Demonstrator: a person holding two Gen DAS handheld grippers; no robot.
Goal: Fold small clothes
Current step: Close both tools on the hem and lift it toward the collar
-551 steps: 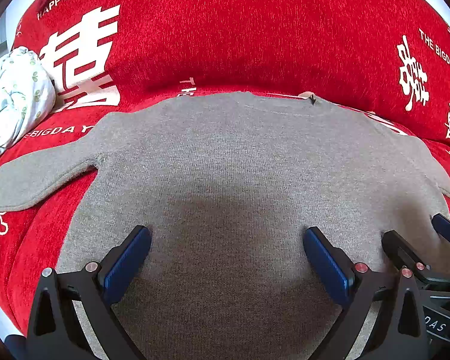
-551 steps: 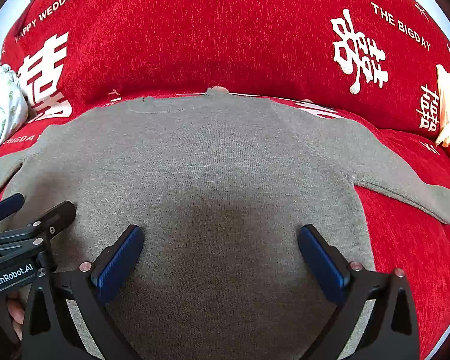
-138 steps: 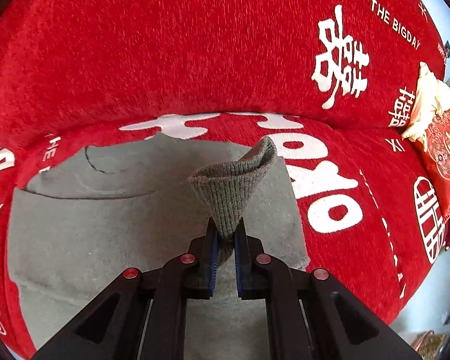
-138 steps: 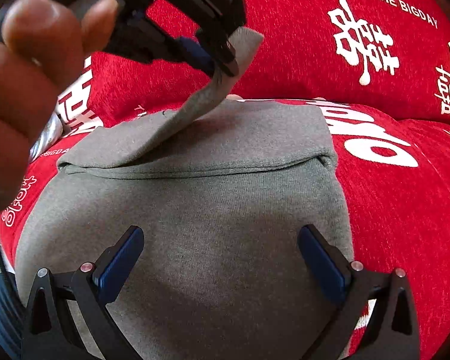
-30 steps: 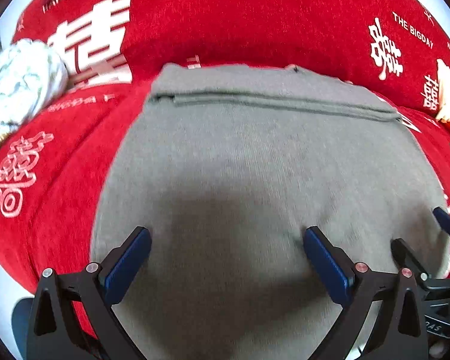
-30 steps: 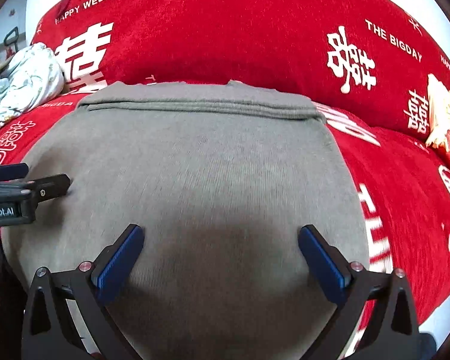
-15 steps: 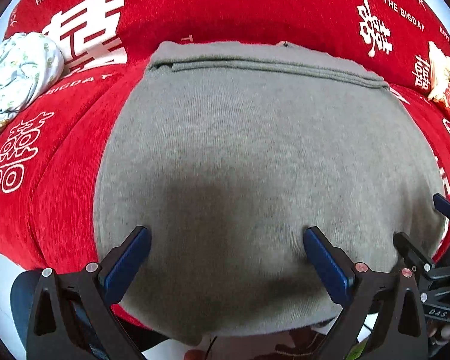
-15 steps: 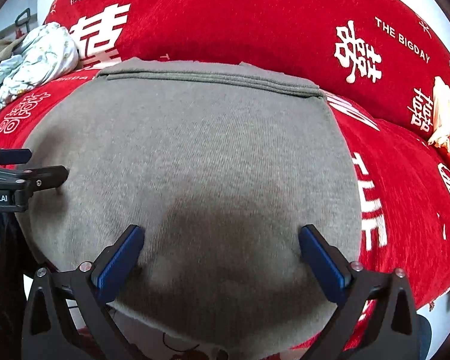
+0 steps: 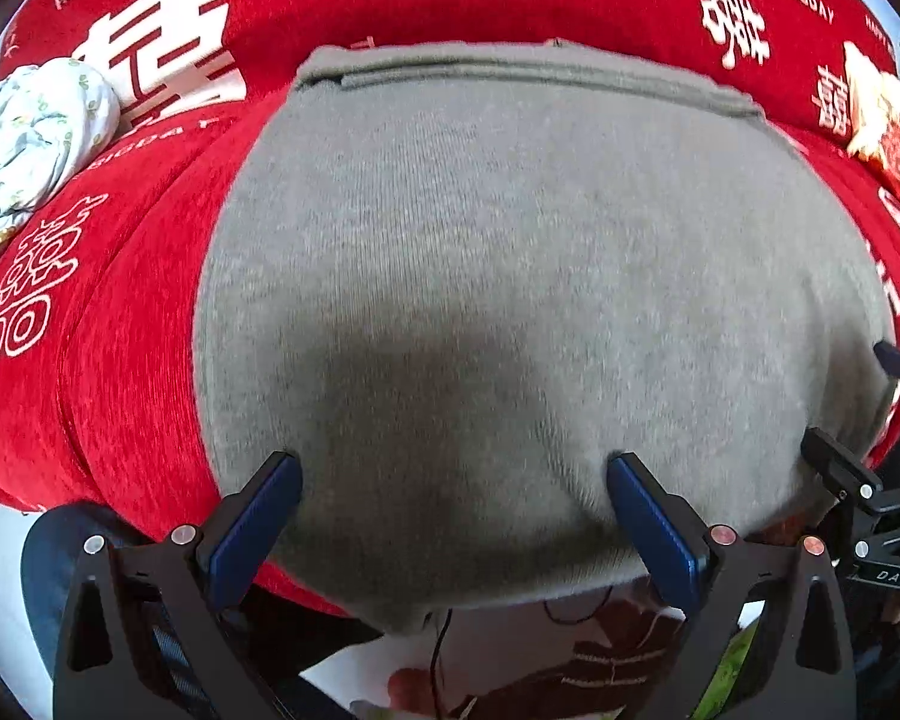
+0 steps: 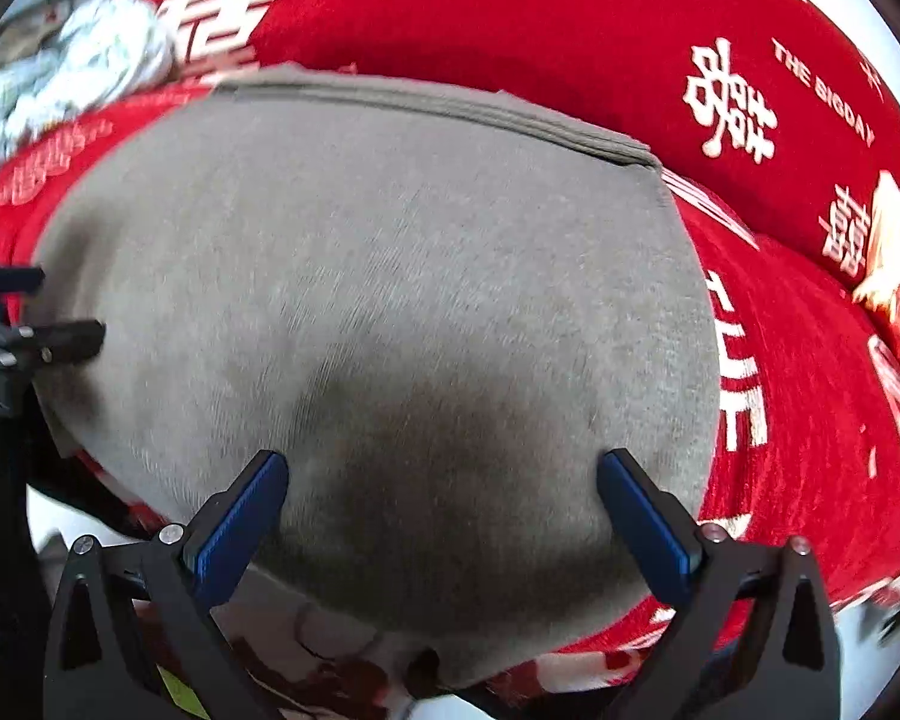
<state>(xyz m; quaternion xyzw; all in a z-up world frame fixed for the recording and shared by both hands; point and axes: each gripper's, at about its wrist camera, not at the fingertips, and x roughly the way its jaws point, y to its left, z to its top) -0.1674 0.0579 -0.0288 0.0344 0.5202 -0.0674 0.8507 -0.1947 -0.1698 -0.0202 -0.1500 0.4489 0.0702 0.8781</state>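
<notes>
A grey knit sweater (image 9: 510,252) lies flat on the red sofa seat, both sleeves folded in across its far top edge (image 9: 510,69). Its near hem hangs at the seat's front edge. My left gripper (image 9: 450,516) is open and empty, its blue pads just above the hem on the left side. My right gripper (image 10: 441,516) is open and empty above the hem on the right side of the sweater (image 10: 390,270). Each gripper shows at the edge of the other's view: the right one (image 9: 870,468), the left one (image 10: 36,336).
The red sofa cover (image 9: 120,276) with white lettering spans seat and backrest. A pale floral cloth bundle (image 9: 24,144) lies at the far left. A cream and red cushion (image 9: 882,114) sits at the far right. Floor shows below the seat's front edge (image 10: 306,636).
Both grippers have pulled back toward the seat's front edge over the last second. The sweater's near hem and the floor below have come into view. The sweater has not moved.
</notes>
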